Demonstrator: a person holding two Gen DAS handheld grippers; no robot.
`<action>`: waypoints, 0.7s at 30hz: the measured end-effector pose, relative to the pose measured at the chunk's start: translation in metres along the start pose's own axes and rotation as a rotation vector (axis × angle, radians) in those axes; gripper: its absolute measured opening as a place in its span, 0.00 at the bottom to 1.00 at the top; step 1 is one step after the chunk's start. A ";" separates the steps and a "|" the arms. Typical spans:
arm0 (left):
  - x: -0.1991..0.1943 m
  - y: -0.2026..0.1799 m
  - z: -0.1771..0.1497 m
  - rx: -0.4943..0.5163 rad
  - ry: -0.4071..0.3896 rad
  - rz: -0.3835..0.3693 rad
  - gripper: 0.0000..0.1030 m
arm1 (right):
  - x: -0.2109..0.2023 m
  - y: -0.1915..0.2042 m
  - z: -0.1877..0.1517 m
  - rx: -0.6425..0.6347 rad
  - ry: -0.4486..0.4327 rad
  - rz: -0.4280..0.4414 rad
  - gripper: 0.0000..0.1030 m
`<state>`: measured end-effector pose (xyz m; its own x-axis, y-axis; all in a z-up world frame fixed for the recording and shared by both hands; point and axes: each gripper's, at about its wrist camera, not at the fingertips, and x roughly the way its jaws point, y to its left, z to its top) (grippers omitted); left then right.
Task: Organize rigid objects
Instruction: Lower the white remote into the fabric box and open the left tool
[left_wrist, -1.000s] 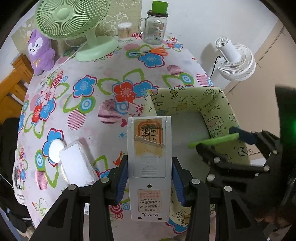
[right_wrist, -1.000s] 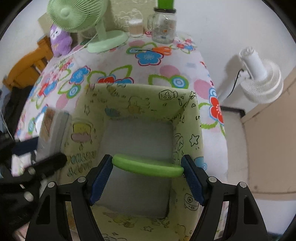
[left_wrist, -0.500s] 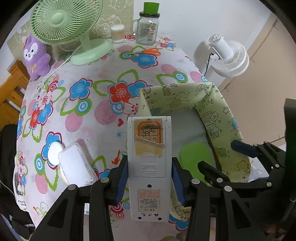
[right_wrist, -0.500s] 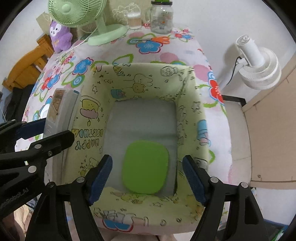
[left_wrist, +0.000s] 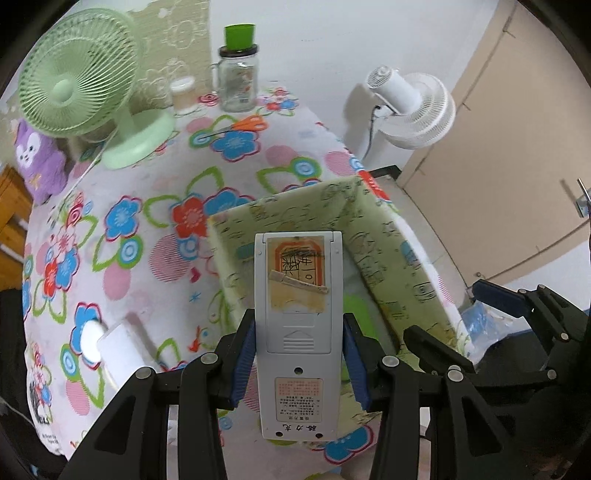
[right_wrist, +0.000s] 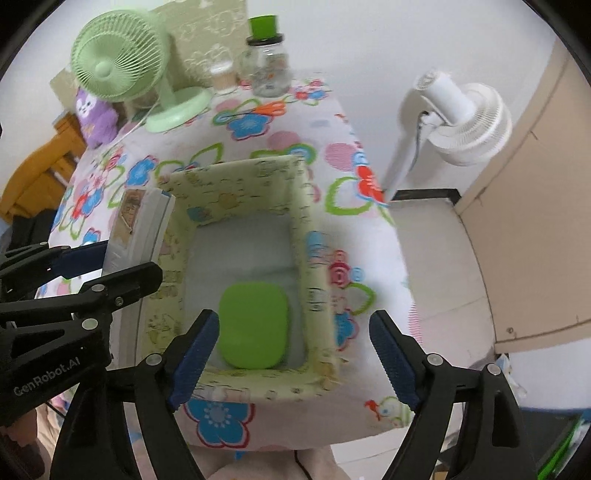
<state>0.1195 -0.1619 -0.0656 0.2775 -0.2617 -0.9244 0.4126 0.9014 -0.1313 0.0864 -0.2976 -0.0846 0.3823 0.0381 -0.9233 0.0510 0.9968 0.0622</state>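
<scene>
My left gripper (left_wrist: 299, 354) is shut on a grey remote control (left_wrist: 298, 314), back side up, held above the left wall of the yellow-green fabric box (left_wrist: 373, 236). The remote (right_wrist: 138, 225) and left gripper (right_wrist: 88, 269) also show in the right wrist view. My right gripper (right_wrist: 295, 354) is open and empty, above the near wall of the box (right_wrist: 306, 236). A flat green case (right_wrist: 253, 325) lies on the box floor; a sliver of it (left_wrist: 356, 314) shows beside the remote.
On the floral tablecloth (left_wrist: 147, 206): a white box (left_wrist: 118, 347) at the left, a green desk fan (left_wrist: 74, 96), a purple plush (left_wrist: 37, 162), a glass jar (left_wrist: 238, 85) and orange scissors (left_wrist: 240, 125) at the back. A white floor fan (left_wrist: 413, 107) stands beside the table.
My right gripper let go of the green case, which now lies flat in the box, and pulled back up and toward me. My left gripper carried the remote toward the box.
</scene>
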 end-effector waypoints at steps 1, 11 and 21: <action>0.003 -0.003 0.002 0.005 0.004 -0.005 0.44 | 0.000 -0.004 -0.001 0.008 -0.001 -0.007 0.85; 0.032 -0.022 0.007 0.038 0.061 0.016 0.44 | 0.008 -0.043 -0.004 0.104 0.015 -0.069 0.85; 0.068 -0.026 -0.003 0.039 0.126 0.052 0.44 | 0.025 -0.053 -0.001 0.118 0.060 -0.037 0.85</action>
<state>0.1255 -0.2023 -0.1262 0.1889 -0.1677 -0.9676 0.4351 0.8976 -0.0706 0.0925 -0.3491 -0.1112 0.3221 0.0093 -0.9467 0.1736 0.9824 0.0688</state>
